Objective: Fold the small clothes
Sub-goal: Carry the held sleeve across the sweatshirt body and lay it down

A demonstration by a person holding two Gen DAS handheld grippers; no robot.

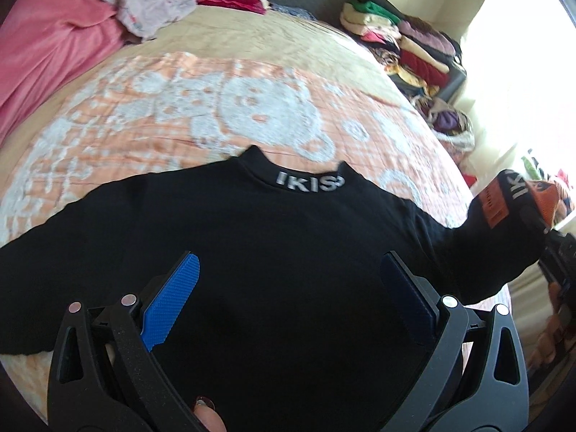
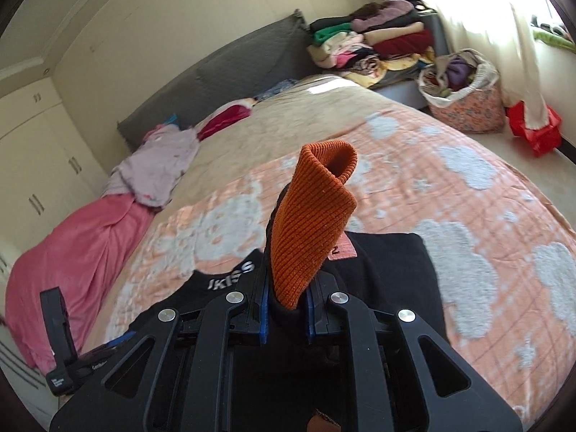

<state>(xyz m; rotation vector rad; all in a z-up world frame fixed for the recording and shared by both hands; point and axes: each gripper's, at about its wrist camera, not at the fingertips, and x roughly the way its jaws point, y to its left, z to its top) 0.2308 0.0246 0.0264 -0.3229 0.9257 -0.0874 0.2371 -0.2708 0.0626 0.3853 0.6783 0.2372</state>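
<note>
A small black top [image 1: 273, 252] with white lettering on its collar [image 1: 309, 183] lies spread on the bed. My left gripper [image 1: 288, 273] hovers open over its middle, blue pads wide apart, holding nothing. My right gripper [image 2: 286, 309] is shut on the top's right sleeve, whose orange ribbed cuff [image 2: 313, 223] sticks up between the fingers. In the left wrist view the lifted sleeve [image 1: 504, 223] shows at the right edge with the right gripper [image 1: 558, 255] on it. The black top [image 2: 388, 273] also lies below the right gripper.
The bed has an orange and white quilt [image 1: 216, 108]. A pink blanket [image 1: 46, 54] and a lilac garment [image 1: 151, 3] lie at its far left. Stacked folded clothes [image 2: 370, 43] and a full laundry basket [image 2: 464, 90] stand beyond the bed's far right.
</note>
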